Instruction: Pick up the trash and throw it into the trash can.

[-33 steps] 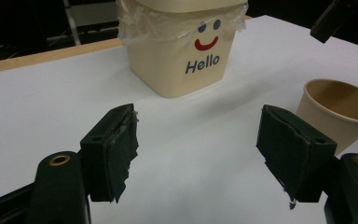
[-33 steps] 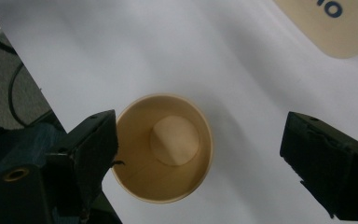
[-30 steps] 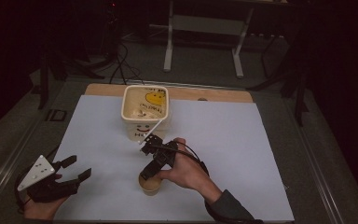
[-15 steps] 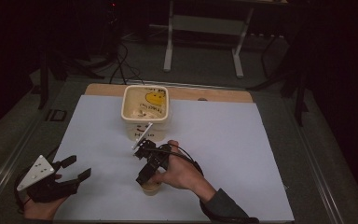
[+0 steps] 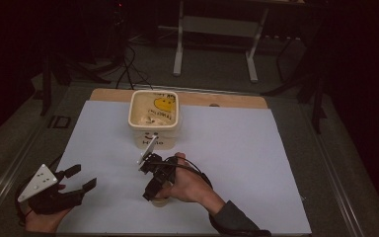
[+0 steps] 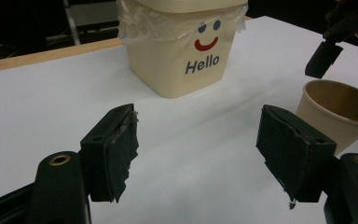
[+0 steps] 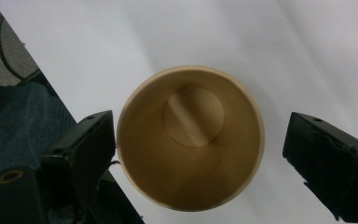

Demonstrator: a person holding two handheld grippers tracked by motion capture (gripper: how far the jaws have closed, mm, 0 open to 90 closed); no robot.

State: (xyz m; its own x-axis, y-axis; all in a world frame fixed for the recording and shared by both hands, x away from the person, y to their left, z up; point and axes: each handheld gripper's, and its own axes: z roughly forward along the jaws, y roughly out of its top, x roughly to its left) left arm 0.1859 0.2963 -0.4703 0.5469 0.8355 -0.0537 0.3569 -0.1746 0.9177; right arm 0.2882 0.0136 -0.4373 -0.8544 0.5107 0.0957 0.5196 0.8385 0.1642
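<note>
Right tongs: my right tongs [image 5: 153,190] hang spread wide above the paper cup [image 7: 189,138], one jaw at each side of its rim, neither touching it.
Left tongs: my left tongs [image 5: 81,178] are spread with nothing between the jaws, resting low at the near left of the counter.
Cup: it stands upright on the white sheet near the front edge, its mouth open, just beside my right hand [image 5: 187,185].
Surface: the counter [image 5: 256,163] is covered by a plain white sheet; a strip of bare wood [image 5: 227,100] shows along the far edge.
Room: dim, with a grey floor around, loose cables [image 5: 128,69] at the far left and a pale metal stand [image 5: 214,44] behind the counter.
Nearby: a cream tub [image 6: 182,51] with a smiling face and the word Hello stands at the far middle, a clear plastic liner folded over its rim.
In the way: the tub sits beyond the cup; between my left tongs and the cup the sheet lies bare.
Edges: the cup is close to the near edge, with my right sleeve [image 5: 234,219] behind it.
Open room: wide bare sheet lies to the right of the cup and tub, and also left of the tub.
</note>
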